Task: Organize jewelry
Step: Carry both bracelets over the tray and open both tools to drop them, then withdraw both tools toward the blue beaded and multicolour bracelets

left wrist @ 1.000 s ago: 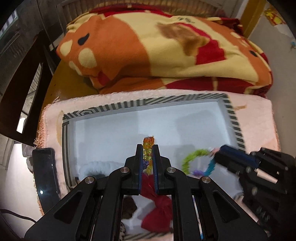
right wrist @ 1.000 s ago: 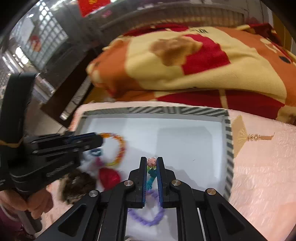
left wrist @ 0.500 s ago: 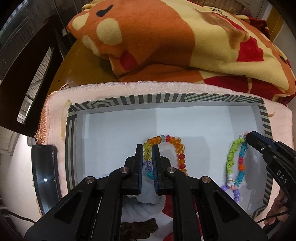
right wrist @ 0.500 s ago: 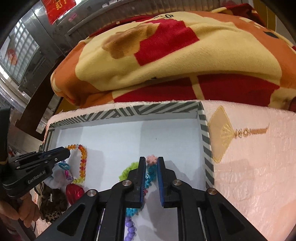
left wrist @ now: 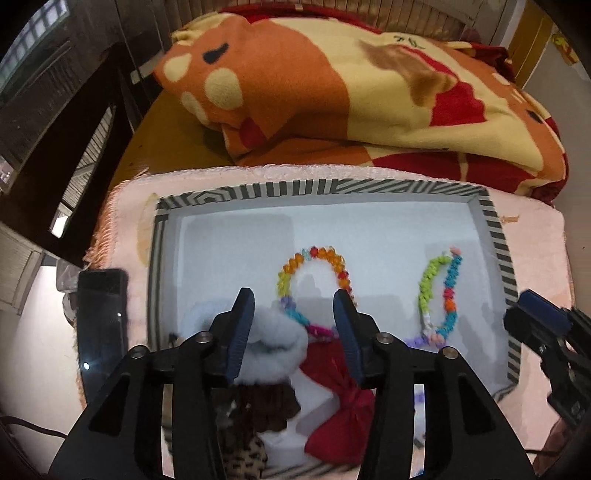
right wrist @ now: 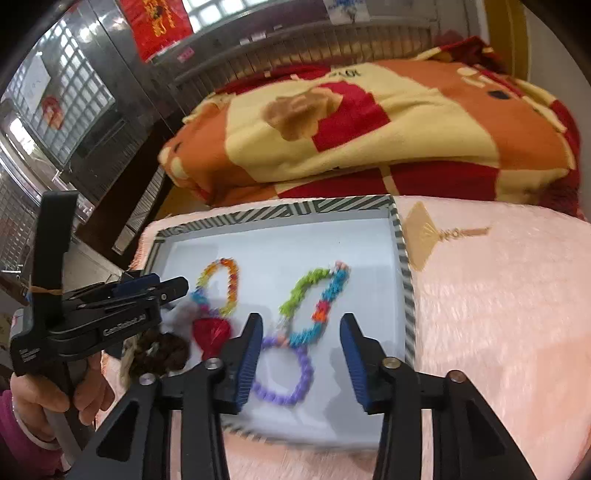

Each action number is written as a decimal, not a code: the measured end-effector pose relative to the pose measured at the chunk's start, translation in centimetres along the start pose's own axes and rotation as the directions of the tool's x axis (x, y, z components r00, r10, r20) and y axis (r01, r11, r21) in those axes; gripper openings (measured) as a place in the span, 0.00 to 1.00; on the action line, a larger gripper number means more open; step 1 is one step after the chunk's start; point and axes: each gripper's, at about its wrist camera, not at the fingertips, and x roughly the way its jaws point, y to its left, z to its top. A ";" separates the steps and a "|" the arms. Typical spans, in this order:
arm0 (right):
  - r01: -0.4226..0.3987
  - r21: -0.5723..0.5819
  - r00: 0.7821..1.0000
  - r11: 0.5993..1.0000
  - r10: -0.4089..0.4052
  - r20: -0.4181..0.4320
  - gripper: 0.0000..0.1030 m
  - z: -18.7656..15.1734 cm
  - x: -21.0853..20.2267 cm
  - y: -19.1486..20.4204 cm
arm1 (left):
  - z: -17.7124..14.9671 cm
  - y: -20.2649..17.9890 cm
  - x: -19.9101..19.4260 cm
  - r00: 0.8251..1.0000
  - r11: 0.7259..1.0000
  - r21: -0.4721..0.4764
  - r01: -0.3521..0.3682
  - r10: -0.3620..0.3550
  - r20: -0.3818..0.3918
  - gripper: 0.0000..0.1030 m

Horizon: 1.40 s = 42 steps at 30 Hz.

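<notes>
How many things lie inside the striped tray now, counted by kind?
In the striped tray:
Beaded bracelets: 3 (orange-yellow one, green-and-teal one, purple one)
Hair scrunchies: 2 (white fluffy one, leopard-print one)
Red cloth bows: 1
Total: 6

Folded orange, cream and red blanket (left wrist: 369, 96) at the back; dark wooden furniture (left wrist: 62, 140) to the left; glass-block window (right wrist: 74, 70) and red banner (right wrist: 155, 26) beyond.
</notes>
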 end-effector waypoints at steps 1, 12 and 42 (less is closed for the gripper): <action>0.000 0.006 1.000 1.000 0.000 0.003 0.41 -0.5 -0.6 0.6 | -0.4 0.0 -0.5 1.000 1.000 0.000 -0.001 0.001 0.005 0.43; 0.033 0.050 0.999 0.998 -0.034 0.015 0.46 -7.6 -6.1 2.7 | -7.1 -0.2 -5.7 0.999 1.000 0.015 0.011 -0.012 0.047 0.45; 0.226 0.206 0.974 0.952 -0.225 -0.030 0.53 -21.6 -8.9 -1.1 | -18.8 -4.0 -7.1 0.982 0.966 0.180 0.184 -0.175 -0.065 0.55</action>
